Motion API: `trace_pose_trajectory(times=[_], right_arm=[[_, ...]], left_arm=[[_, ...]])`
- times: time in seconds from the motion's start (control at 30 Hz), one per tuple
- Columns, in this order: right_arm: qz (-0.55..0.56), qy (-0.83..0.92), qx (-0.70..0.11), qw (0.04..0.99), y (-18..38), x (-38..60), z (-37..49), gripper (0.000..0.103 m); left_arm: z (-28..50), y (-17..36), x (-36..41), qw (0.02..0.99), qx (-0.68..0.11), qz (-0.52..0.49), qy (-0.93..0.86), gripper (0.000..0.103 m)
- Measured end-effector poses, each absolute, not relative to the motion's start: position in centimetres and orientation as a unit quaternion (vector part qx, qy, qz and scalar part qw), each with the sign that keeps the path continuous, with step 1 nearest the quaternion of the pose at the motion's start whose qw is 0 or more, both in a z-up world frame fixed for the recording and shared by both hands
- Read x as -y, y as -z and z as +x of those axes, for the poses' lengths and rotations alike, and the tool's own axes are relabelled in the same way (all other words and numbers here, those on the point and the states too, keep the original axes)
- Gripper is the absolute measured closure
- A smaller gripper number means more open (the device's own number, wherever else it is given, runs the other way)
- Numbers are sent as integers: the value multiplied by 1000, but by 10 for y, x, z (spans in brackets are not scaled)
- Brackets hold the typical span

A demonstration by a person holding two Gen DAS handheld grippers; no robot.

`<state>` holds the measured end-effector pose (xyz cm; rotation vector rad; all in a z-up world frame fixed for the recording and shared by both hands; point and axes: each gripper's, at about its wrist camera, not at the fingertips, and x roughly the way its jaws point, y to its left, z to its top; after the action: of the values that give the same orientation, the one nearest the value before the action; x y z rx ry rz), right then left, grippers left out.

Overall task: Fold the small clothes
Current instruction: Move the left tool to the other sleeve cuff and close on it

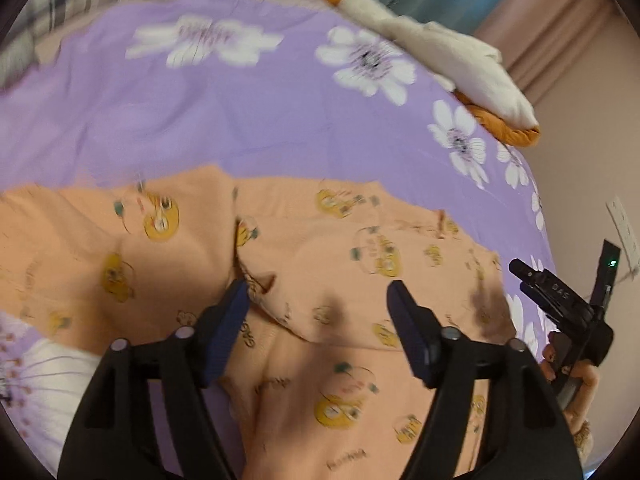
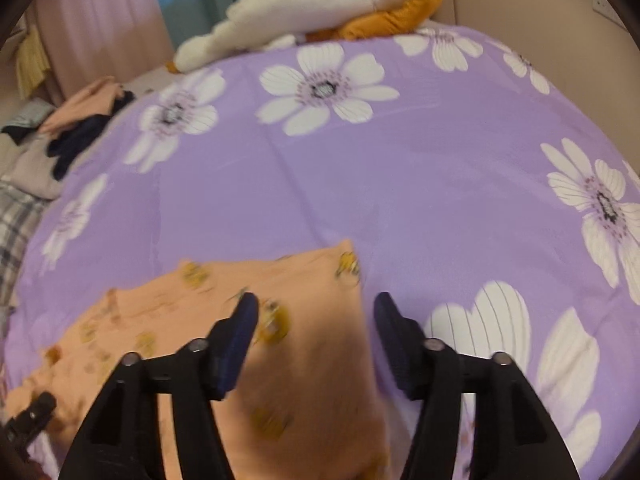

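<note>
A small peach garment (image 1: 320,280) with yellow cartoon prints lies spread on the purple flowered bedsheet (image 1: 240,112). My left gripper (image 1: 318,300) is open just above its middle, where one layer is folded over another. The right gripper shows at the right edge of the left wrist view (image 1: 560,300), held in a hand. In the right wrist view the same garment (image 2: 312,360) lies below my open right gripper (image 2: 316,312), whose fingers straddle its right edge. The left gripper's tip (image 2: 32,412) shows at the lower left. Both grippers hold nothing.
A white and orange plush toy (image 2: 320,8) lies at the bed's far edge, also in the left wrist view (image 1: 460,64). A pile of other clothes (image 2: 72,128) sits at the far left. A plaid cloth (image 2: 16,220) lies left. Wall and curtains stand behind.
</note>
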<state>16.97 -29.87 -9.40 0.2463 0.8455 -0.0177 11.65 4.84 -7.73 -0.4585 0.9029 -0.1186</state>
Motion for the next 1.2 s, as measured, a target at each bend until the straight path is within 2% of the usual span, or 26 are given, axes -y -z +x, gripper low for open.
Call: trace_pose_trajectory(times=[0.07, 0.13, 0.27, 0.43, 0.93, 1.2], right_arm=[[116, -7, -394, 912, 80, 293, 150, 29], [108, -19, -375, 920, 66, 287, 130, 25], [103, -10, -345, 933, 47, 281, 100, 16], [137, -53, -339, 929, 41, 274, 74, 16], [96, -95, -296, 946, 26, 239, 29, 16], [101, -77, -308, 943, 36, 238, 28, 16]], left_arm=[[103, 57, -46, 890, -402, -207, 50, 7], [94, 45, -45, 899, -386, -203, 42, 1], [79, 31, -41, 910, -374, -179, 23, 1], [57, 26, -49, 899, -371, -230, 40, 1], [18, 21, -72, 906, -354, -222, -60, 1], [10, 24, -84, 908, -350, -220, -74, 1]])
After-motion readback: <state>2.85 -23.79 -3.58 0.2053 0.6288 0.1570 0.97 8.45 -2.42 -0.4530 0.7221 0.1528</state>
